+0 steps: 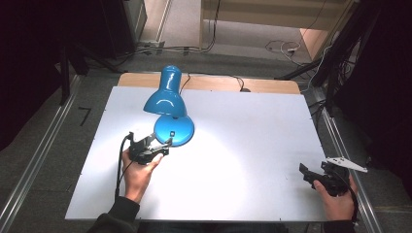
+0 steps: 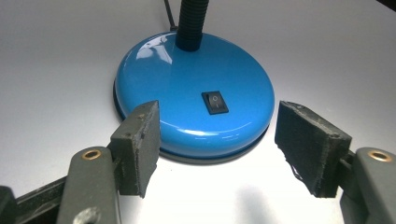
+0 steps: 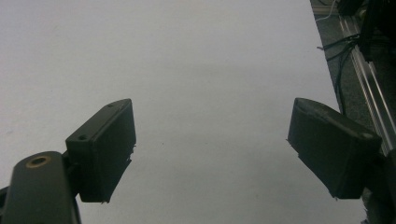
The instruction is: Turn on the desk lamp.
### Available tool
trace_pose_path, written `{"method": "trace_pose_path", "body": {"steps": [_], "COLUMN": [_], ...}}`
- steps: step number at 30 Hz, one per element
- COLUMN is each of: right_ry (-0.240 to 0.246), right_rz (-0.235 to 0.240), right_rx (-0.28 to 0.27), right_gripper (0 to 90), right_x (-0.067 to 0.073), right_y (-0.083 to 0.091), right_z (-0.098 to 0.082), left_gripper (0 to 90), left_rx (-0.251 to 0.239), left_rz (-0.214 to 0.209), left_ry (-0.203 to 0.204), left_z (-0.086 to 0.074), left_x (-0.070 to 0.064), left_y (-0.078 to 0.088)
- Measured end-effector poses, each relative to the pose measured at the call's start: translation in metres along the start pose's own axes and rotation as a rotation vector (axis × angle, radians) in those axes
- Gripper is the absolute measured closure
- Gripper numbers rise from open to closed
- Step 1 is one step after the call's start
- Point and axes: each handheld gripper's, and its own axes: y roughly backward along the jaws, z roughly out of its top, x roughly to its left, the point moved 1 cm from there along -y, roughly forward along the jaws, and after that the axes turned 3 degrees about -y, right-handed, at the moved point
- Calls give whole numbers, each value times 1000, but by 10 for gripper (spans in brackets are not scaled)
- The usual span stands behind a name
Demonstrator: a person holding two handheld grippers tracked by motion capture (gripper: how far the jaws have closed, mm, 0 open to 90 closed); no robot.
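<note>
Blue desk lamp (image 1: pixel 167 104) lit on white worktop (image 1: pixel 252 145).
Your left gripper (image 2: pixel 215 144) sits spread before the lamp base (image 2: pixel 196 93), facing its rocker switch (image 2: pixel 215 102); your right gripper (image 3: pixel 212 149), well apart from the lamp, also spread.

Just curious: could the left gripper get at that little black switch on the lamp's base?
Probably yes. The left gripper is open right before the lamp base, and nothing lies between it and the switch.

The room around is dark; the glossy blue metal desk lamp (image 1: pixel 167 99) throws a bright pool on the white tabletop (image 1: pixel 252 141). Glare streaks its round base (image 2: pixel 187 84). The right gripper view is dim and greyish.
</note>
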Motion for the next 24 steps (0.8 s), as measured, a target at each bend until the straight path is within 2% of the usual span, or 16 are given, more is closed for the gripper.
{"method": "trace_pose_path", "body": {"steps": [13, 19, 24], "right_ry": [4, 4, 6], "right_rz": [-2, -3, -4], "right_rx": [1, 1, 0], "right_gripper": [138, 138, 138], "right_x": [0, 0, 0], "right_y": [0, 0, 0], "right_z": [0, 0, 0], "left_gripper": [308, 306, 304], "left_rx": [-3, -7, -25], "left_rz": [11, 39, 79], "left_ry": [27, 36, 57], "left_z": [-8, -14, -20], "left_x": [9, 17, 27], "left_y": [21, 36, 53]}}
